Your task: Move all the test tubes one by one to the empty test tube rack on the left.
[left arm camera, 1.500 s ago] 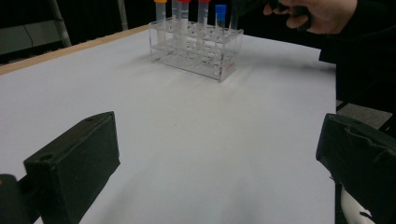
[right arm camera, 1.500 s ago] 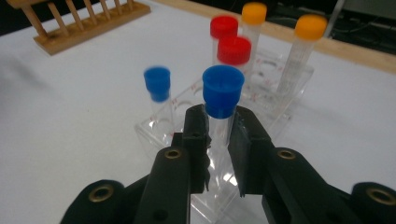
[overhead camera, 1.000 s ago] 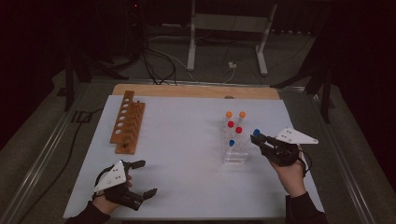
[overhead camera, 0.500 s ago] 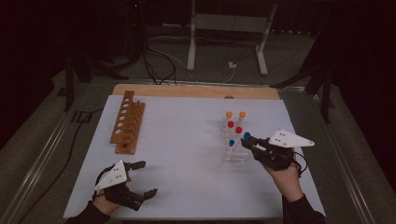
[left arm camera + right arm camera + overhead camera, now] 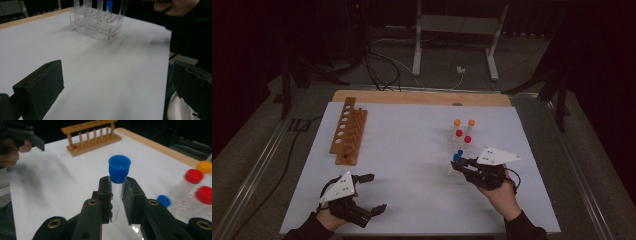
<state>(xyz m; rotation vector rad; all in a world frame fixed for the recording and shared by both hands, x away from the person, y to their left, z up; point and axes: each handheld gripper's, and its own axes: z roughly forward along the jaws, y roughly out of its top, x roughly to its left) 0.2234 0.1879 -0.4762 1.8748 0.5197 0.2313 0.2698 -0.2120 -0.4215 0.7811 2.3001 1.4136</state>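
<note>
From above, my right gripper (image 5: 460, 163) is pinching a blue-capped test tube (image 5: 457, 157) at the clear rack's (image 5: 460, 144) near end, now closer in over the rack than a second ago; I should keep it upright. My left gripper (image 5: 371, 192) is resting spread. My right gripper view is showing the jaws clamping the tube just under its cap.

The clear, glossy tube (image 5: 117, 202) (blue plastic cap) contrasts with the wooden rack (image 5: 92, 137) and seemingly matt white paper (image 5: 412, 150).
</note>
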